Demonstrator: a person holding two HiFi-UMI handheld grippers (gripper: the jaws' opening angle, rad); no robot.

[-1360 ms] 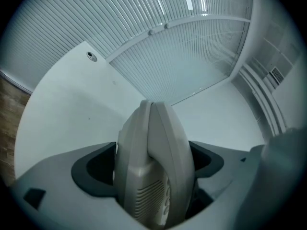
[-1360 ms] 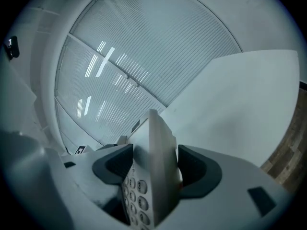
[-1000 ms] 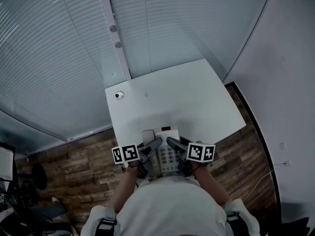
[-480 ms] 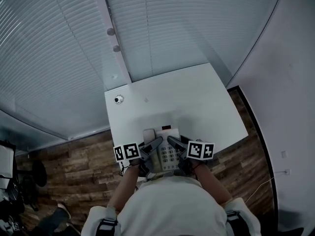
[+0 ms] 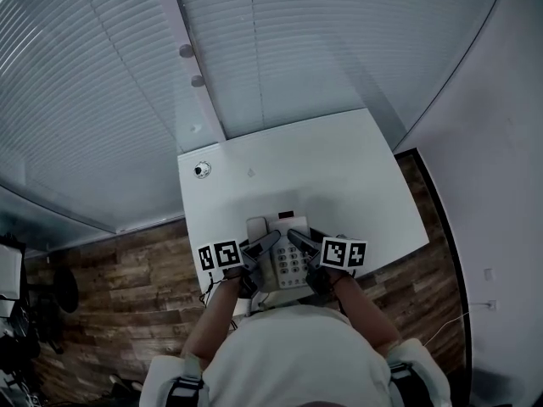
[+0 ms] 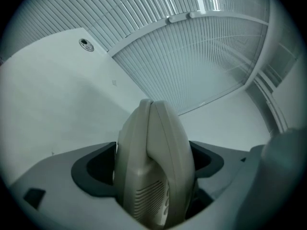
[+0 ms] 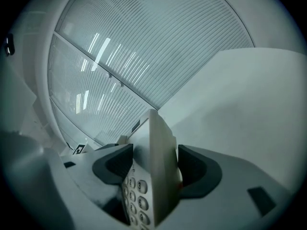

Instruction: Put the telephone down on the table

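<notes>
White surface [image 5: 331, 164] fills the middle of the head view, pushed against a wall of closed blinds [image 5: 288, 41], with dark wood floor [image 5: 127, 270] to either side.

Over its near edge sits the telephone [image 5: 287, 259], a pale desk set with its keypad facing up and its handset [image 6: 152, 162] along the left side. Both tools have it. The left gripper [image 5: 265, 248] has its 2 fingers [image 6: 91, 169] clamped on the handset, which stands edge-on between the dark pads. The right gripper [image 5: 299, 244] is closed on the keypad side of the body, with number keys showing just inside its fingers [image 7: 112, 164]. Nothing else is near the set; 1 small round fitting [image 5: 202, 170] lies well apart at the far left corner of the surface.

As to progress, the carrying part looks nearly done: the telephone is already above the surface and close to the person's body, not out over the floor. Whether its base touches the top cannot be told, since the grippers and the set hide the underside, and both gripper views look across the white top at a slant. What is left, as I judge it, is to settle the base flat, perhaps a little farther in from the edge, then open both pairs of fingers and draw them away.
</notes>
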